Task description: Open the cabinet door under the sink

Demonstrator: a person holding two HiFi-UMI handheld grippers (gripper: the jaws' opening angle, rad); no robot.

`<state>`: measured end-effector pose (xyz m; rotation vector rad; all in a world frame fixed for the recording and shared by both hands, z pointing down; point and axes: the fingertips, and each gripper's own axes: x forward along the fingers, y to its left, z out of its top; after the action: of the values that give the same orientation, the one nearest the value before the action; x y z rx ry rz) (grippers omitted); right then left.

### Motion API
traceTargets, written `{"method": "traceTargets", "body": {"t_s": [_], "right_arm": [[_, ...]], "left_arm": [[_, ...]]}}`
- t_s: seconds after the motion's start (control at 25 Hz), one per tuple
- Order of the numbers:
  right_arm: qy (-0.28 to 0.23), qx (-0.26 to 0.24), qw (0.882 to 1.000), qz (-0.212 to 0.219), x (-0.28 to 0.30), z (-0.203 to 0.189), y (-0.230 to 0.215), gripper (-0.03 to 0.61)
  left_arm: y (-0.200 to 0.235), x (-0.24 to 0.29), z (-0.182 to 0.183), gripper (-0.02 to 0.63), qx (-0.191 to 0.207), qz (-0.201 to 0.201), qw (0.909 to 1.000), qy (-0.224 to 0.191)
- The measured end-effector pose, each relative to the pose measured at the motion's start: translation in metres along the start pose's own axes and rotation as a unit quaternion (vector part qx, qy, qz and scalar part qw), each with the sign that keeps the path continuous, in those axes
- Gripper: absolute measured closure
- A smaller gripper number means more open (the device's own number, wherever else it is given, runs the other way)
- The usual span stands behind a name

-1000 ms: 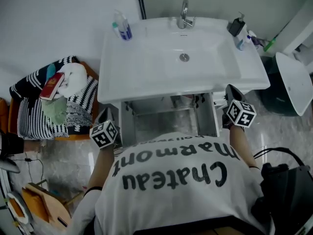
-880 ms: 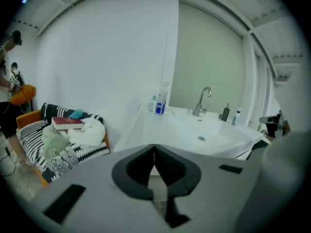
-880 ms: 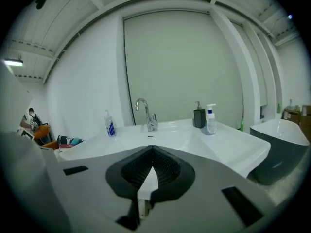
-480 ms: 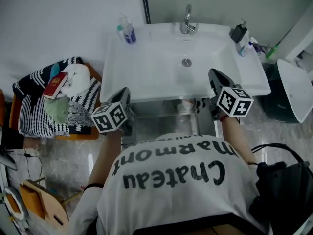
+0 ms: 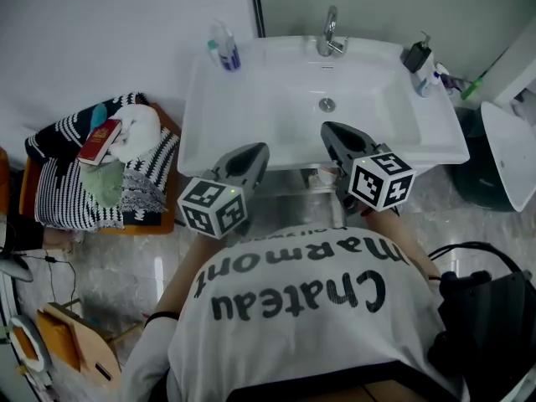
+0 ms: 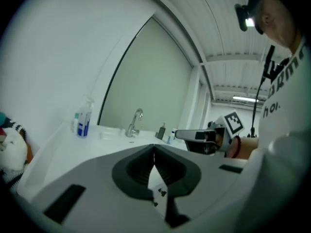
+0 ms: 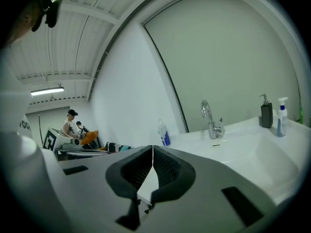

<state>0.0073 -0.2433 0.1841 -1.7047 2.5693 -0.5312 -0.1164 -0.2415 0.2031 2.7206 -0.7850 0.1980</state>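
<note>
Jaws closed, empty, on left gripper (image 5: 256, 152) and right gripper (image 5: 330, 130); shirt (image 5: 293, 329) reads "Chateau Marmont".

The cabinet (image 5: 293, 193) stands directly beneath the white rectangular sink (image 5: 201, 132), which is mounted against the back wall. In the head view only a narrow strip of the cabinet shows below the sink's front edge. This strip is a grey, shadowed interior facing the person, with no panel across it. The door leaf itself is hidden in that view, so its angle cannot be determined.
</note>
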Motion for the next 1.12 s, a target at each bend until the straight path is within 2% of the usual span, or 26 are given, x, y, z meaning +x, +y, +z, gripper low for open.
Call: {"method": "traceTargets", "body": {"t_s": [0.08,0.24,0.32,0.44,0.6,0.76,1.12], "right_arm": [[0.012,-0.003,1.0,0.014,0.002,-0.009,0.009,0.566],[0.03,0.007,0.999,0.041,0.0,-0.031,0.025,0.566],[0.044,0.012,0.998,0.047,-0.003,-0.045,0.029,0.566],[0.075,0.005,0.996,0.039,-0.003,-0.066,0.028,0.566],[0.088,0.001,0.996,0.032,-0.002,-0.076,0.02,0.566],[0.078,0.025,0.996,0.025,-0.003,-0.075,0.011,0.566],[0.079,0.034,0.996,0.029,0.001,-0.08,0.014,0.568]], "left_arm": [[-0.009,-0.001,-0.009,0.604,0.004,-0.019,0.9998,0.009],[-0.017,-0.006,-0.028,0.604,-0.024,-0.048,0.9984,0.017],[-0.015,-0.008,-0.039,0.604,-0.027,-0.043,0.9981,0.033],[-0.01,-0.008,-0.054,0.604,0.005,-0.027,0.9973,0.069],[-0.003,-0.008,-0.062,0.604,0.03,-0.014,0.9964,0.078],[0.004,-0.01,-0.067,0.604,0.02,-0.007,0.9958,0.089],[0.006,-0.007,-0.073,0.604,0.008,-0.008,0.9956,0.093]]}}
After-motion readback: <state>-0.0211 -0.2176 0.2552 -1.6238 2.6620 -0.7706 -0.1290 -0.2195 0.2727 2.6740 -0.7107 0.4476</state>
